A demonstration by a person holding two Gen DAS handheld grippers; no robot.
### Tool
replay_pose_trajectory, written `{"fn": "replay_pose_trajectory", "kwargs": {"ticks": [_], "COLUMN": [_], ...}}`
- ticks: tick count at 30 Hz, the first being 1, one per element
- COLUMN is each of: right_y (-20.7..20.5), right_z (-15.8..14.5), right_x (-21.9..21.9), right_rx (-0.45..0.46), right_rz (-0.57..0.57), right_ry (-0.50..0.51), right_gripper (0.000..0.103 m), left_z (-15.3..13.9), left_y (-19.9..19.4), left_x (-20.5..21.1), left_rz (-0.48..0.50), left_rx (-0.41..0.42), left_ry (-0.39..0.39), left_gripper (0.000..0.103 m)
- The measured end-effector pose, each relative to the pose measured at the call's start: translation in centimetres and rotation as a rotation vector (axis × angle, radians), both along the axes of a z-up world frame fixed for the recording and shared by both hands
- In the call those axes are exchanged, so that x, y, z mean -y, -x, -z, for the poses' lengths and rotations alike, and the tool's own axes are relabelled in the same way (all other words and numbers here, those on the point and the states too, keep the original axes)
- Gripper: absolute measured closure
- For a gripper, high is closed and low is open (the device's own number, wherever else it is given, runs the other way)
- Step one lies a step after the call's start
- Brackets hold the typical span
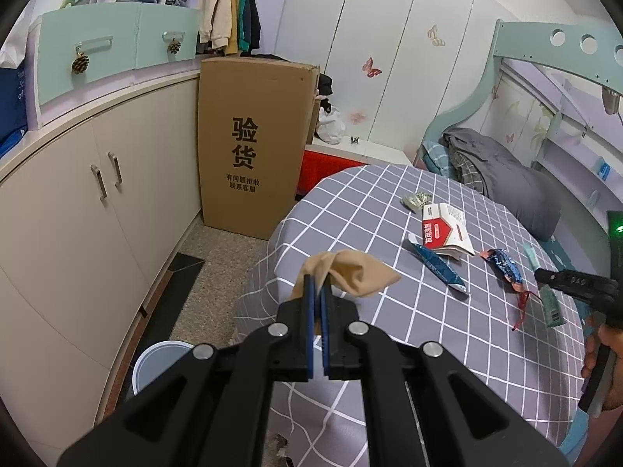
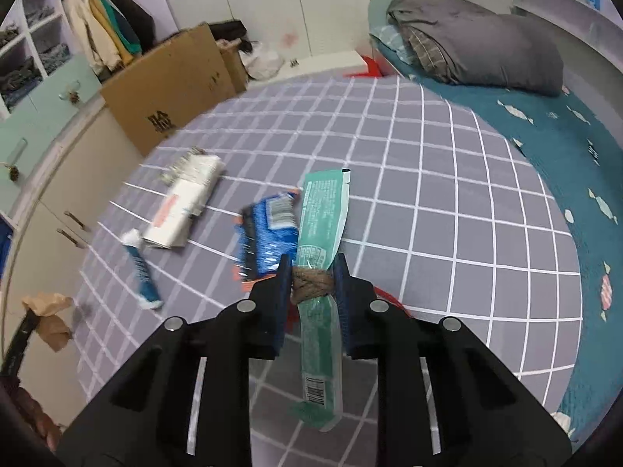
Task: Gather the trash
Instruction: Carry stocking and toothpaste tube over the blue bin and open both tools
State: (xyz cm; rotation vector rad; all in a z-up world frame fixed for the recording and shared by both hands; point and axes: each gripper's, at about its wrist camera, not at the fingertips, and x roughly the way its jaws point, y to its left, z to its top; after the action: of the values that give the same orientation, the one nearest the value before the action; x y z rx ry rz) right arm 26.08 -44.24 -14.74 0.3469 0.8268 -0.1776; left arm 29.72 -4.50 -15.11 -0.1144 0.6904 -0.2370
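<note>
Both grippers loaded: left gripper (image 1: 320, 292) w/ tan scrap (image 1: 352, 274), right gripper (image 2: 313, 272) w/ green wrapper (image 2: 321, 214).

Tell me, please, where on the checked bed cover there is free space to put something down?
The checked cover is bare on its right half, between the green wrapper and the teal sheet, and up toward the grey pillow. Left of the green wrapper it is crowded: blue wrapper, white carton, small blue packet.
</note>
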Motion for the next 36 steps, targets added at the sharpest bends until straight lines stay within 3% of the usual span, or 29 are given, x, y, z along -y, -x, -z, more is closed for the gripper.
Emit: {"fn": "replay_pose_trajectory", "kwargs": {"ticks": [5,9,19,27,34,36], "right_y": [1.0,0.6,-2.9,-5.7,-8.5,-9.1], "right_z": [-3.2,-4.6,-3.3,1.8,8.7,10.6], "right_x": [-3.4,-8.9,-25.5,-38.8,-45.8,-47.1], "right_rx": [0.077,0.115,0.095,0.008,-0.107,-0.127], "right_rz": [-0.082,-0.208,-0.525,-0.738,-0.795,-0.796], "right_ry": [0.002,-0.005,-0.029,-0.057,-0.079,-0.066], "right_gripper": [0.081,0.081,0.081,0.081,0.080,0.068], "left_z": [-0.3,-0.6,-0.7,1.6,5.5,6.9], "left_y": [0.3,0.5,1.3,0.8,0.4,0.2], "left_x": [-1.0,-2.6,-9.5,-17.1,-23.5,-25.2], "left_rz": [-0.015,-0.038,-0.147,-0.291,-0.446,-0.476], "left_rx": [0.006,0.008,0.013,-0.032,-0.112,-0.148], "left_ry": [0.016,0.035,0.046,0.025,-0.025,-0.018], "left_gripper": [0.100,0.100,0.100,0.100,0.100,0.100]}}
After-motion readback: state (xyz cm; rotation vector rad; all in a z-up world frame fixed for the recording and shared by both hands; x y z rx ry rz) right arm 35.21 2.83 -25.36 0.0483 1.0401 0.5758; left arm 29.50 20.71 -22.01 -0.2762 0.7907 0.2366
